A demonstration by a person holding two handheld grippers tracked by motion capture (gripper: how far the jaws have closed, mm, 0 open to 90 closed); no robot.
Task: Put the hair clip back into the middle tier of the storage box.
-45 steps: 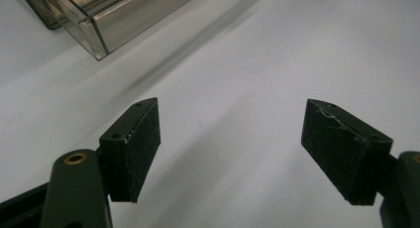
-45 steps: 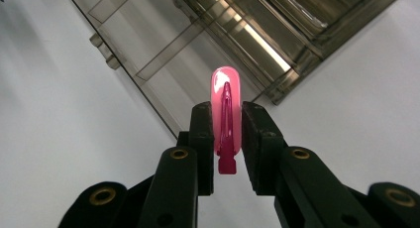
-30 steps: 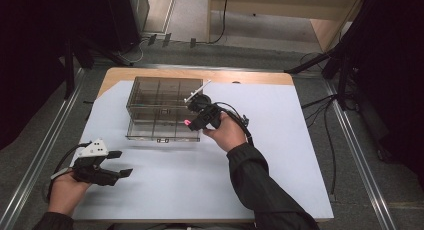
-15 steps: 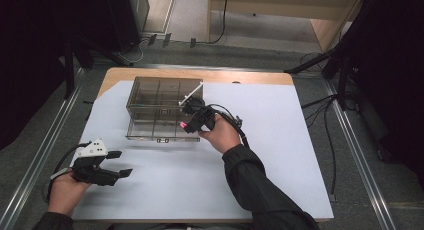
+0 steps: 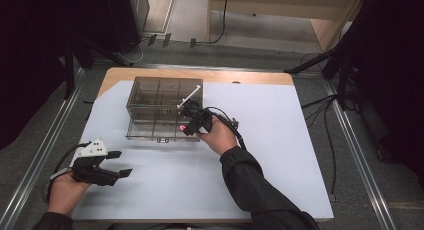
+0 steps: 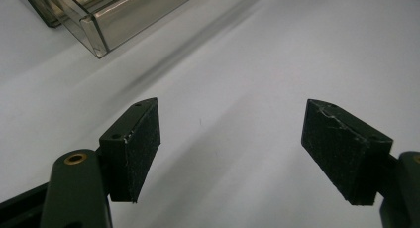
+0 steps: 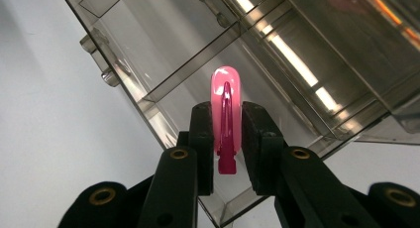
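Note:
A smoky clear compartment box [image 5: 150, 97] stands on the white sheet toward the back. My right gripper [image 5: 186, 124] hovers over its near right part, shut on a small pink clip [image 5: 183, 126]. In the right gripper view the pink clip [image 7: 226, 101] stands upright between the two pads of my right gripper [image 7: 227, 126], above a divided cell of the box [image 7: 277, 54]. My left gripper [image 5: 120, 163] rests near the front left of the sheet, open and with nothing in it. In the left gripper view my left gripper [image 6: 230, 139] spans bare white sheet, with a box corner [image 6: 114, 15] ahead.
The white sheet [image 5: 280, 155] covers a wooden table with wide room at the right and front. Metal rails run along both sides of the table. Cables [image 5: 325, 120] lie on the floor at the right.
My right hand has carried the pink clip a little to the left and lower, closer over the box. The left hand has stayed put.

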